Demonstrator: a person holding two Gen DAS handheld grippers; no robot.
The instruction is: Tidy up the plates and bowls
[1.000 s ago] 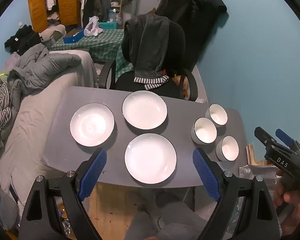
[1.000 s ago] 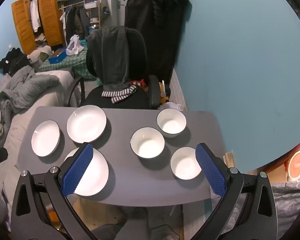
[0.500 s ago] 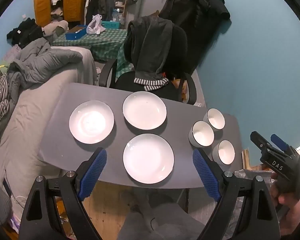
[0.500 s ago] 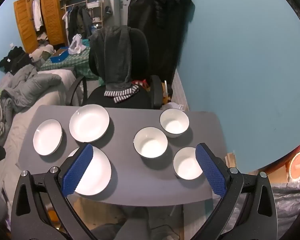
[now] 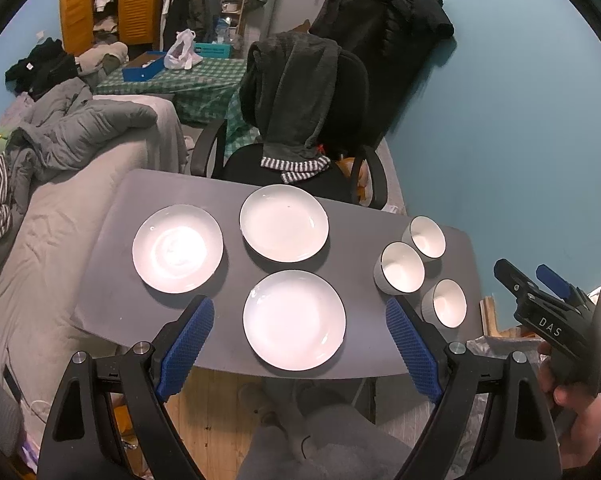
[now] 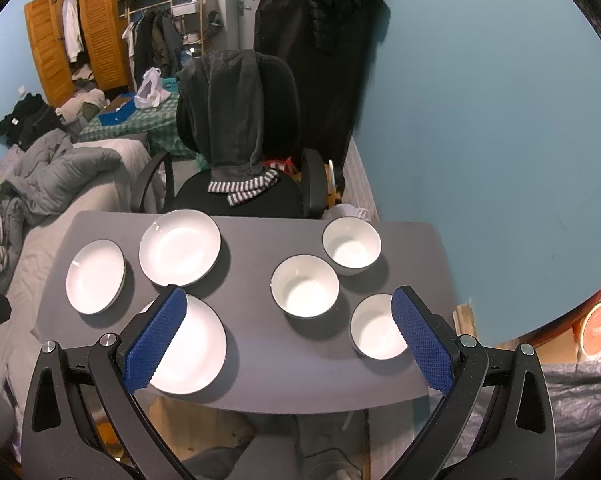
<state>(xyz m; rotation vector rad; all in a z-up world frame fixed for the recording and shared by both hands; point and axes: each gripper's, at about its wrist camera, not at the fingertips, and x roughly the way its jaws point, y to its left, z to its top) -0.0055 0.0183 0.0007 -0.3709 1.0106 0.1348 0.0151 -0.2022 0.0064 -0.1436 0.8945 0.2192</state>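
Observation:
Three white plates lie apart on the grey table (image 5: 112, 304): a left plate (image 5: 177, 248), a far plate (image 5: 284, 222) and a near plate (image 5: 294, 320). Three white bowls stand apart at the right: a middle bowl (image 5: 399, 267), a far bowl (image 5: 423, 237) and a near bowl (image 5: 444, 303). They also show in the right wrist view: plates (image 6: 94, 276), (image 6: 180, 247), (image 6: 188, 344) and bowls (image 6: 304, 285), (image 6: 352, 247), (image 6: 378, 332). My left gripper (image 5: 300, 340) is open and empty, above the table's near edge. My right gripper (image 6: 288, 336) is open and empty, also high over the near edge; it shows in the left wrist view (image 5: 540, 284).
A black office chair (image 5: 300, 128) draped with a dark hoodie stands behind the table. A bed with grey bedding (image 5: 60, 152) is at the left. A blue wall (image 6: 480, 120) is at the right. Wooden floor (image 5: 216, 400) shows below the table's near edge.
Both grippers have drawn slightly back and up from the table, so the dishes look a little smaller. Both stay open. The plates and bowls have not moved.

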